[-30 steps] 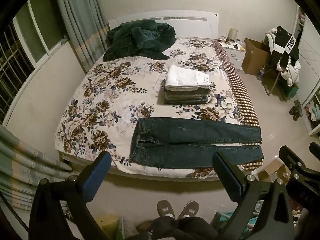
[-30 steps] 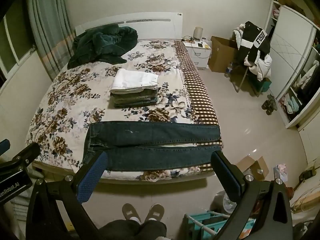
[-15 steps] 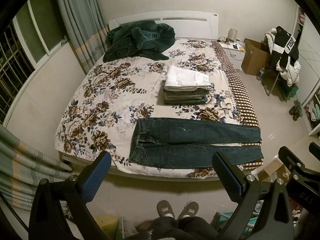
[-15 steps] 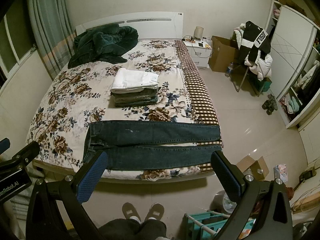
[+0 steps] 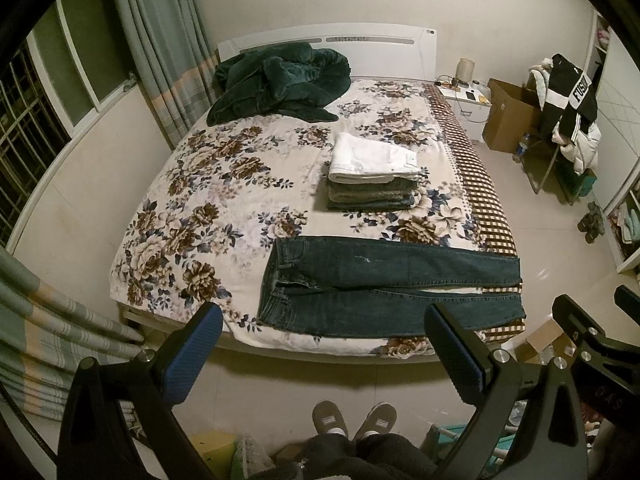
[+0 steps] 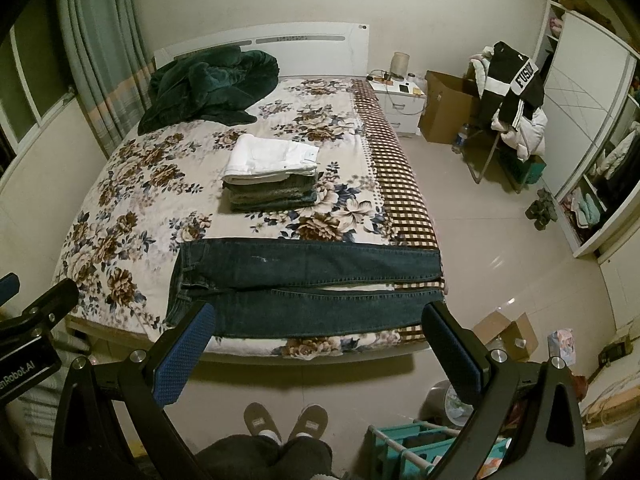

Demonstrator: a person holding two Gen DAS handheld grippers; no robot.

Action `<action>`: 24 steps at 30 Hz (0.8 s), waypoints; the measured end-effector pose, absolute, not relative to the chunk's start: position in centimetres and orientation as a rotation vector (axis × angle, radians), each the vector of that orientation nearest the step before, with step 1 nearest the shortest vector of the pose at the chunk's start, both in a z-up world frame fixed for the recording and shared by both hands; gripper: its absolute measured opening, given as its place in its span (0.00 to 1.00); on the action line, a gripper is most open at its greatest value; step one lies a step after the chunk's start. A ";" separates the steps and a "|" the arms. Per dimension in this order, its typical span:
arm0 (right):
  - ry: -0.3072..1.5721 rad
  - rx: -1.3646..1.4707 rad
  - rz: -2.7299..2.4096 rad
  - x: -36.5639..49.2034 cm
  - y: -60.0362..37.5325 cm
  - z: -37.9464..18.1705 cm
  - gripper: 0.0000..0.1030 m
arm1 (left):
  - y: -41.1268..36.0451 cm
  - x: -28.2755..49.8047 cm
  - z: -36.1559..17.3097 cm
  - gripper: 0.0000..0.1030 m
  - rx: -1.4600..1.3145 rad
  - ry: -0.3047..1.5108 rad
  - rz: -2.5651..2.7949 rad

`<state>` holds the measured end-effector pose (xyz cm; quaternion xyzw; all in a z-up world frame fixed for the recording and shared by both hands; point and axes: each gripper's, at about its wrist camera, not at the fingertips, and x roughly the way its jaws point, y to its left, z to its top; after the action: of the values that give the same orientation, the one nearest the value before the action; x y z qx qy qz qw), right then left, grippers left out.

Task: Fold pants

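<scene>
We read "FUSI" in black letters on white band of black garment (image 6: 516,80) draped over chair right of bed (image 6: 120,168). We read "nRobot.AI", cut off, on left gripper body (image 6: 24,368), below bed's left corner.

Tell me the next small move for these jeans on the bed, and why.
Probably bring both grippers down to the jeans' near leg. The jeans lie flat and unfolded across the bed's foot, and both the left gripper and the right gripper hang open above the floor, holding nothing.

Both views have crept slightly upward, so the jeans (image 5: 390,290) sit marginally higher in frame.
</scene>
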<state>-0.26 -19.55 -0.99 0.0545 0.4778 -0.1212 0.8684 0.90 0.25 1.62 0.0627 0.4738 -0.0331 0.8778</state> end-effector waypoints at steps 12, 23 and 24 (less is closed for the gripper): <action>1.002 0.115 -0.253 -0.2 -19.6 -0.9 1.00 | 0.3 0.9 1.6 1.00 0.130 0.986 -0.069; 1.002 0.117 -0.253 -0.2 -19.6 -1.0 1.00 | 0.3 0.8 1.6 1.00 0.130 0.984 -0.070; 1.002 0.117 -0.254 -0.2 -19.6 -1.0 1.00 | 0.3 0.8 1.6 1.00 0.130 0.984 -0.070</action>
<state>-0.17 -19.61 -0.97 0.0558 0.4787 -0.1214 0.8677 0.75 0.29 1.57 0.0624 0.4718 -0.0334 0.8789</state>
